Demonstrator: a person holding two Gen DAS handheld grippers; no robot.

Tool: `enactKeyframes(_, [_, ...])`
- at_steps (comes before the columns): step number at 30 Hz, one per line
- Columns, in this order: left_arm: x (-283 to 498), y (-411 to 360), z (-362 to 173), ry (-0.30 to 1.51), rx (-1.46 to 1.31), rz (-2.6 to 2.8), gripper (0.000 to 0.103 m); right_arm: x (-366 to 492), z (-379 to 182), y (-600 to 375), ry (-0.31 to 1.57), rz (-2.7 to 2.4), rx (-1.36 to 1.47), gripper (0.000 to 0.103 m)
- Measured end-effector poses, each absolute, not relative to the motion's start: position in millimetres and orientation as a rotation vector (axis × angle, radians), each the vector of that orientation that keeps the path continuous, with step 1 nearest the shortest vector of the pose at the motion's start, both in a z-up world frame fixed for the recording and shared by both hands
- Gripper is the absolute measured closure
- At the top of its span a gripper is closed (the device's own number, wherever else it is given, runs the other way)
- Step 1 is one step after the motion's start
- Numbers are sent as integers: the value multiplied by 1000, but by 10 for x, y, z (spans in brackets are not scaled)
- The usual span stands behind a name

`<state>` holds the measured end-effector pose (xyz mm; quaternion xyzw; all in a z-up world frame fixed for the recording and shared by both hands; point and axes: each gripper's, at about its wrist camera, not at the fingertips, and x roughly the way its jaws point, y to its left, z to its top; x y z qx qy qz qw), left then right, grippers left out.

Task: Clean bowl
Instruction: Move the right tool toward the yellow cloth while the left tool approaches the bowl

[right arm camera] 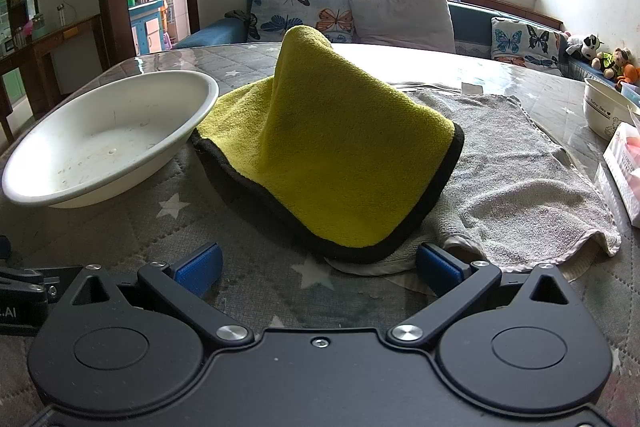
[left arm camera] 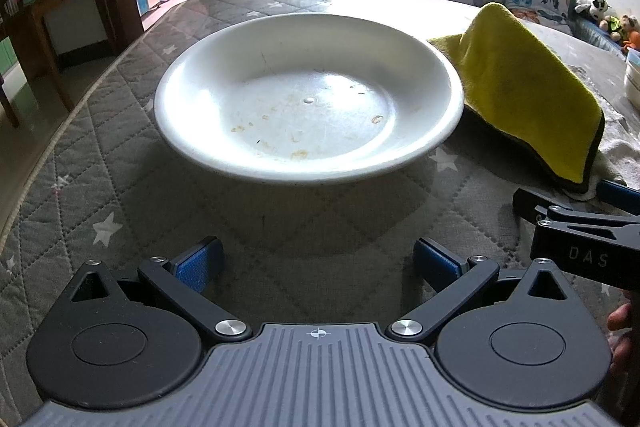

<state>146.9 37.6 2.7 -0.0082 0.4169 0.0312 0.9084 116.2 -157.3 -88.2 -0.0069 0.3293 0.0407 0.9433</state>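
Left wrist view: both grippers (left arm camera: pixel 319 261) (right arm camera: pixel 319 263) gape empty before stained bowl (left arm camera: pixel 308 99), yellow cloth (right arm camera: pixel 340 155)

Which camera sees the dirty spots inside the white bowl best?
The left wrist view. It faces the white bowl head-on, so the brownish spots across its bottom show clearly. The right wrist view catches the bowl off to the left, at a slant, with only faint specks visible.
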Motion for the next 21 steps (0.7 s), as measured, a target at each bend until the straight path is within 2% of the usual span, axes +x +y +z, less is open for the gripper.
enactKeyframes(21, [1330,368,24,880,-22,68,0,1169,-876,-1557,672,81,-17,0])
